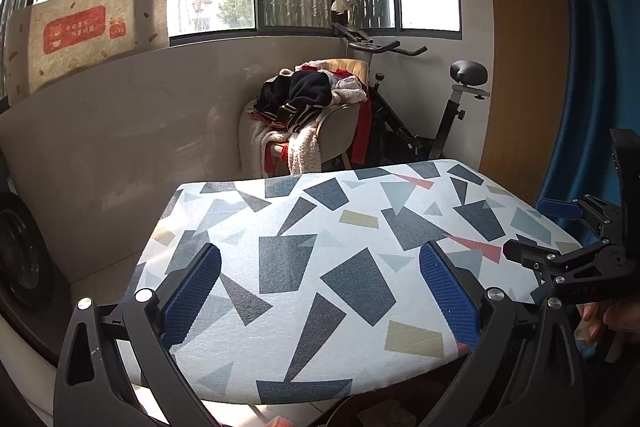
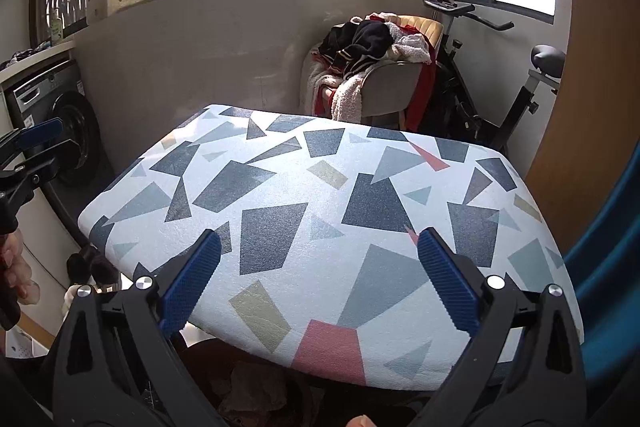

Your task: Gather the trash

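Left gripper point(image 1: 320, 291) nearest the lens: blue-padded fingers point(image 1: 192, 291) spread wide, nothing between them. Right gripper point(image 2: 320, 287) the same: fingers point(image 2: 448, 283) spread wide, empty. Each gripper also shows at the edge of the other's view, held by a hand point(image 1: 600, 319).

Both hang over the near edge of the worktop point(image 1: 344, 255), which has a white cover with grey, blue, tan and red shapes. Top is bare; no trash lies on it.

Below the near edge, right view: a dark round container, probably a bin point(image 2: 260, 387), with crumpled brownish stuff point(image 2: 252, 391) inside. Left view gives only a sliver of the same spot. Likely trash, but too dim and cropped to be sure.

Step, by my reading: either the very start with no target found, or the end with the worktop cleared into the bin. Cannot tell which. If more is to be collected, the next move calls for scanning off the worktop, toward the floor at left or under the near edge, with fingers kept apart.

Direction and long axis of the trash: cannot be read. The crumpled stuff has no clear shape.

Beyond: chair point(image 1: 320, 115) heaped with clothes, exercise bike point(image 1: 440, 99), washer point(image 2: 68, 131) at left.
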A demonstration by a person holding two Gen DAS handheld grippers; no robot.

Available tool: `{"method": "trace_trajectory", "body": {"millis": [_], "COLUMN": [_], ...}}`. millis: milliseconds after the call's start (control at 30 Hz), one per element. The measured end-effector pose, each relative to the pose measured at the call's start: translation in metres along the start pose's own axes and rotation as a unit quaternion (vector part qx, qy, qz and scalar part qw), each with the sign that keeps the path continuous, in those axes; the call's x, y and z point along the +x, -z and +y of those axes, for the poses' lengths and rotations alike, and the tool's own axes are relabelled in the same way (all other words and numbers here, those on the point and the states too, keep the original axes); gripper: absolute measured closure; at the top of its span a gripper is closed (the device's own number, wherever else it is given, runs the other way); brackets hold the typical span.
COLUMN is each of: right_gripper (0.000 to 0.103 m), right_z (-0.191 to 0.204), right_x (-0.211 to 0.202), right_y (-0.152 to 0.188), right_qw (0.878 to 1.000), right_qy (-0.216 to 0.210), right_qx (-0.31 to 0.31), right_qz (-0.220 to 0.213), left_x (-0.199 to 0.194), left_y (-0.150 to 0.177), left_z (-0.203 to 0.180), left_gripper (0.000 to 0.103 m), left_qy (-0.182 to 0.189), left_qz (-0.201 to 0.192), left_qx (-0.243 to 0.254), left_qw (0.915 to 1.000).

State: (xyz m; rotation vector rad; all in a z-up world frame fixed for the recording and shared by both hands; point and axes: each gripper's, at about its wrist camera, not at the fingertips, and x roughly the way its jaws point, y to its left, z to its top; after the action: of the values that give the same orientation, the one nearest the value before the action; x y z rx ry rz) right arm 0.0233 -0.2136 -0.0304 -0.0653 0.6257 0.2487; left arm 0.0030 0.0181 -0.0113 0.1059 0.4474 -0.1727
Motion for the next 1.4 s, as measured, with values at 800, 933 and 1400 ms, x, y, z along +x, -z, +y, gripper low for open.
{"method": "trace_trajectory", "body": {"millis": [800, 933, 1400], "right_gripper": [0.006, 0.006, 0.006], "right_z": [-0.012, -0.014, -0.014], "right_x": [-0.021, -0.021, -0.021], "right_y": [-0.01, -0.01, -0.01], "right_qw": [1.0, 1.0, 1.0], "right_qy": [0.01, 0.01, 0.01], "right_qx": [0.016, 0.016, 0.016], "right_qz": [-0.025, -0.024, -0.024], "left_x": [-0.006, -0.007, -0.007], "left_y": [-0.015, -0.014, -0.013], "left_z": [-0.01, -0.011, -0.011], "left_gripper": [0.006, 0.006, 0.006], "left_qy": [0.01, 0.01, 0.011], "left_qz": [-0.01, -0.009, -0.01], "left_qx": [-0.002, 0.0, -0.001], "left_qw": [0.9999, 0.9999, 0.9999]}}
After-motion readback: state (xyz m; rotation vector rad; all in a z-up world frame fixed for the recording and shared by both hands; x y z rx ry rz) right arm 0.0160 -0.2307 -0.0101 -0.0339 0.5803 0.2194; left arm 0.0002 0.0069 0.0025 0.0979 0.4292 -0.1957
